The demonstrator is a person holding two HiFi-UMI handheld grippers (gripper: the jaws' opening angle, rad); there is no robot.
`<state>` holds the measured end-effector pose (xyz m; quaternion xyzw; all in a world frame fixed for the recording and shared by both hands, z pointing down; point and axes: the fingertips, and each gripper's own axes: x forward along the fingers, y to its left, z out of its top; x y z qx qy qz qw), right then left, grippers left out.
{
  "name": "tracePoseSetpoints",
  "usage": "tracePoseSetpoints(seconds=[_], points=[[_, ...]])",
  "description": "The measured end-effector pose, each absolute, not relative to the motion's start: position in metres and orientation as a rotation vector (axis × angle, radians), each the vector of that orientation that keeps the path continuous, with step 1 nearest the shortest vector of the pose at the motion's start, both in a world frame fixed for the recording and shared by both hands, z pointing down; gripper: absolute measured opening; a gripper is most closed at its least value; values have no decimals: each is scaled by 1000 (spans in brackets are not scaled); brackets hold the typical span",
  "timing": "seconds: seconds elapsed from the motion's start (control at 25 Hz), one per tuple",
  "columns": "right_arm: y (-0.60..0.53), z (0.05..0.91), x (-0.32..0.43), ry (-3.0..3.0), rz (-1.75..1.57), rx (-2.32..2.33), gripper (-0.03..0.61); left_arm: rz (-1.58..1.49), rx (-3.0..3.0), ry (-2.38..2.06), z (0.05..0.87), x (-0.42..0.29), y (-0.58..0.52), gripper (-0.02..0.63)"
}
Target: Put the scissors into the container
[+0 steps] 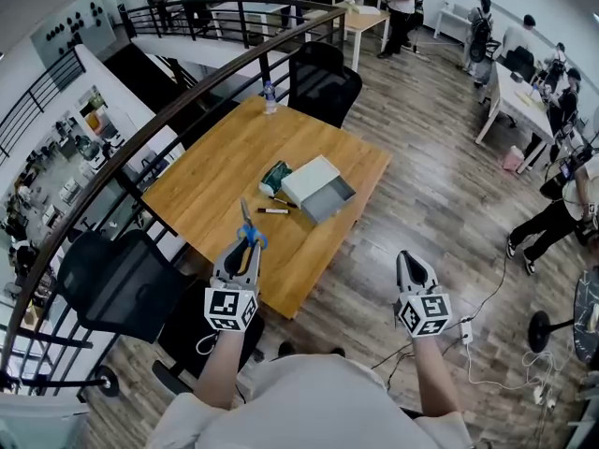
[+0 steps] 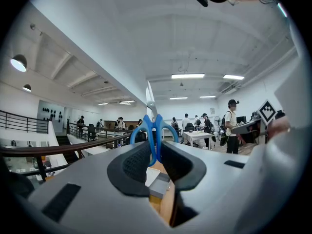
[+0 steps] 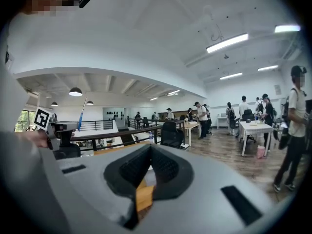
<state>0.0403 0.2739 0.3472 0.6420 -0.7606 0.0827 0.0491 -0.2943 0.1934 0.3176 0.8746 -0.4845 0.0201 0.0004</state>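
- Left gripper (image 1: 245, 248), over the near edge of the surface (image 1: 220, 157): jaws clamped on the scissors (image 1: 247, 226).
- The left gripper view shows the pads pinching the shanks just below the two blue handle loops. The loops stand above the pads and the blades point up and away. The scissors are lifted, touching nothing on the surface.
- Middle of the surface: a black marker pen (image 1: 273, 211) lies just ahead of the scissors' tip. Beyond it is a green packet (image 1: 274, 176), close beside the container.
- The container (image 1: 309, 180) is a white box with an open grey tray on its near right side. It sits right of centre, well apart from the scissors. The tray looks empty, as far as the head view shows.
- Right gripper (image 1: 409, 262): jaws parted with nothing between them. It is held off the surface's right end, above the wooden floor, and has no part in the work.
- Step in hand, as I judge it: pick-up done, carry not yet made.
- Next move: take the scissors forward and to the right, over the pen, until they are above the tray opening.
- Then tip the blades down so the full length fits inside, lower them, and only then part the jaws.
- Risk: the long blades may catch the tray's near wall.
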Motion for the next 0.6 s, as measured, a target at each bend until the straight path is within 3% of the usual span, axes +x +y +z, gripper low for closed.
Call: tracePoseSetpoints(seconds=[0.6], points=[[283, 358, 80, -2355, 262, 1881, 3, 82, 2714, -1598, 313, -258, 215, 66]])
